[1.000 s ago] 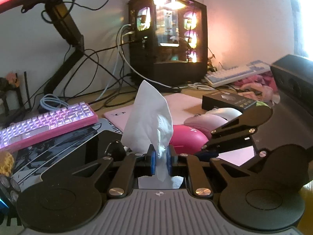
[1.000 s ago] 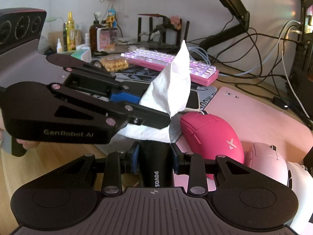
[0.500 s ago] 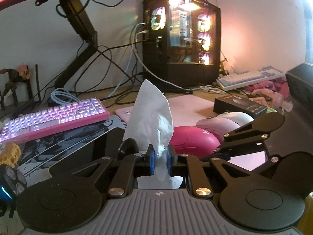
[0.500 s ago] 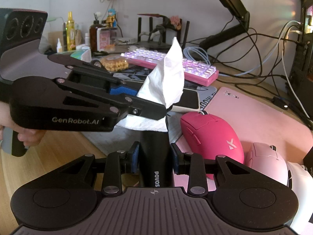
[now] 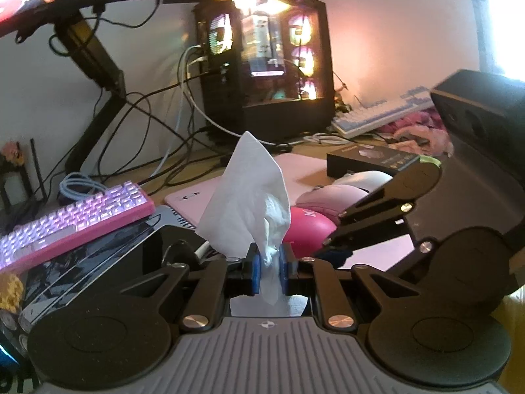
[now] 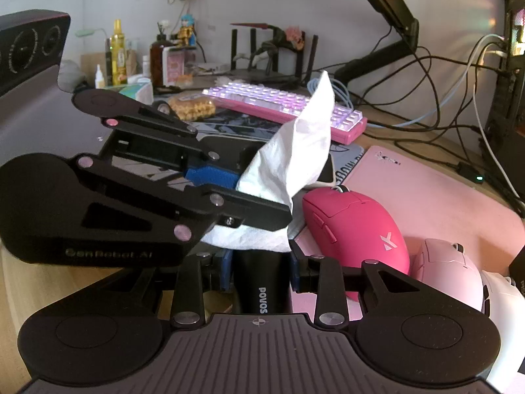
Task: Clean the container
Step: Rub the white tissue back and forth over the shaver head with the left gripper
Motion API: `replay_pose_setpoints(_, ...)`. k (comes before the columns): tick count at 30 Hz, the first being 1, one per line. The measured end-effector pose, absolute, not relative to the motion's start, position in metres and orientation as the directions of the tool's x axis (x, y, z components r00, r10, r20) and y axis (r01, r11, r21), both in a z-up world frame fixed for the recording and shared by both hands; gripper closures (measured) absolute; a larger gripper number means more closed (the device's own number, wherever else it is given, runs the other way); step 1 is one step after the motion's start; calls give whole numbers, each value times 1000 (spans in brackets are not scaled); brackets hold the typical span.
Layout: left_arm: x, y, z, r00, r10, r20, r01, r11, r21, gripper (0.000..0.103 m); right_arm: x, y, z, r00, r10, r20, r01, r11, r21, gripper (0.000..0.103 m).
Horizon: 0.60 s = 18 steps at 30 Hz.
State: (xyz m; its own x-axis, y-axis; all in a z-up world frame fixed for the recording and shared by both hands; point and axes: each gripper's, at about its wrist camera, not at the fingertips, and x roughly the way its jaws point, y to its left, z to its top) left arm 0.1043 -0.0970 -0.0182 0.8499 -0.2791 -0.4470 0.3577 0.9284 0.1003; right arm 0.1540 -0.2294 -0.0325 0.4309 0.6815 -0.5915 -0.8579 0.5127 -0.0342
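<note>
A crumpled white tissue (image 5: 249,203) stands up between the blue pads of my left gripper (image 5: 269,262), which is shut on it. In the right wrist view the left gripper (image 6: 262,197) reaches in from the left. The tissue (image 6: 295,157) hangs from it, and the tissue's lower fold rests on the top end of a black container (image 6: 259,285) marked POVOS. My right gripper (image 6: 259,262) is shut on that container, with a pad on each side. From the left wrist view the right gripper (image 5: 331,249) comes in from the right, and the tissue hides the container.
A hot-pink mouse (image 6: 354,226), a pale pink mouse (image 6: 449,272) and a white mouse (image 6: 502,295) lie on a pink mat (image 6: 426,184). A lit pink keyboard (image 6: 282,105), bottles (image 6: 118,55), cables, a monitor arm (image 5: 95,65) and a PC tower (image 5: 265,69) stand behind.
The left gripper has rolled slightly and shifted a little with the tissue, so the tissue's tip leans more to the right. The right gripper and the container have stayed put.
</note>
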Motion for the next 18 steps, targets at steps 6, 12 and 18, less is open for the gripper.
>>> replay_pose_setpoints(6,104,-96,-19,842,-299,-449,375,923,89,90,154,-229,-33,431,681,-592,-858,513,-35,67)
replay_pose_setpoints(12,107,-91,-18,848,-280,-450,348,934,76,88,154,-229,-33,432,681,-592,-858,513,-36,67)
replay_pose_setpoints(18,111,-74,-17,860,-255,-442,280,960,-10,88,154,-229,-33,433,680,-591,-858,513,-37,67)
